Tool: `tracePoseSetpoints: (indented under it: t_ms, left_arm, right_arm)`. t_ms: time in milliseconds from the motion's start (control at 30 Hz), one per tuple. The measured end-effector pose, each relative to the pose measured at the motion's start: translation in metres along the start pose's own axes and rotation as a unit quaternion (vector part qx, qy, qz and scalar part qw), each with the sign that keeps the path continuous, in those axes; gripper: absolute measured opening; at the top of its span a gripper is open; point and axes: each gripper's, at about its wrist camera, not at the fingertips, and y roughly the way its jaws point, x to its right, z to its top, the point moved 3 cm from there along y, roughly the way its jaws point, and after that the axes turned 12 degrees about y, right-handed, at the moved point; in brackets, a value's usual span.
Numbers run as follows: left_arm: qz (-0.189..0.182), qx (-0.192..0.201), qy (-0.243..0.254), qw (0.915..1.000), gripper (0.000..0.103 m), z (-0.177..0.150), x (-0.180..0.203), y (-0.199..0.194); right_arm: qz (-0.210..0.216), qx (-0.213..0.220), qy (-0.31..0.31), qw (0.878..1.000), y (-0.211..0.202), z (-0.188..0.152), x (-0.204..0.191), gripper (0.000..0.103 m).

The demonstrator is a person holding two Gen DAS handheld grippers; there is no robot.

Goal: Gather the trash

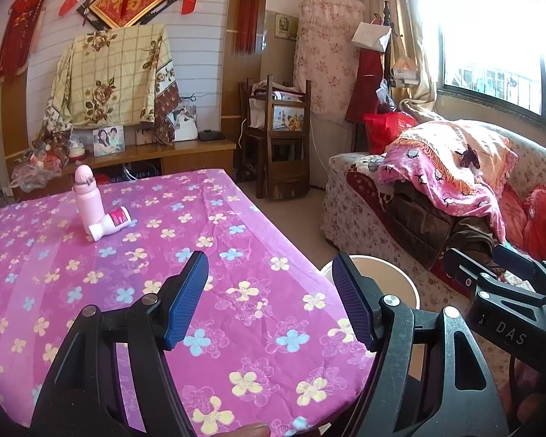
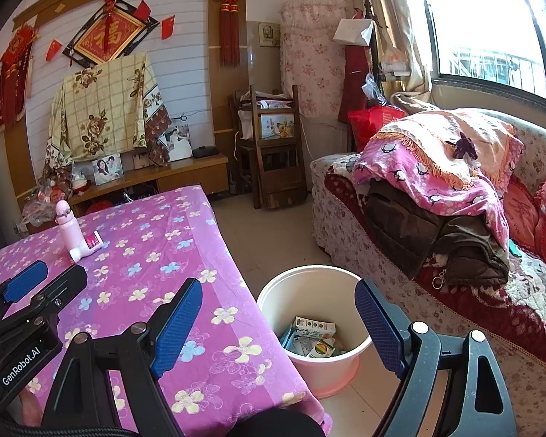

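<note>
Standing on the floor just beside the table's [image 2: 134,218] right edge, the bucket [image 2: 273,291] is placed so litter can go straight off the cloth into it; cartons [image 2: 315,327] already lie at its bottom. Two bottles remain near the table's far left corner: a pink bottle [image 1: 83,196] upright and a small white bottle [image 1: 109,224] on its side touching it, likely the next thing to collect. The left gripper [image 1: 269,291] hangs above the near right edge, jaws spread wide, holding nothing. The right gripper [image 2: 278,322] hovers over the bucket, jaws equally wide apart and empty, touching nothing.
</note>
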Motion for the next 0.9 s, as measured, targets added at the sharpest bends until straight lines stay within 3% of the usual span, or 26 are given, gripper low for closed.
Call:
tracePoseSetpoints:
  t_ms: [900]
  left_arm:
    - [0.008,0.007,0.005,0.9999,0.070,0.003,-0.005,-0.023]
  right_arm:
    - [0.013,0.022,-0.003,1.000,-0.024,0.009,-0.007,0.088]
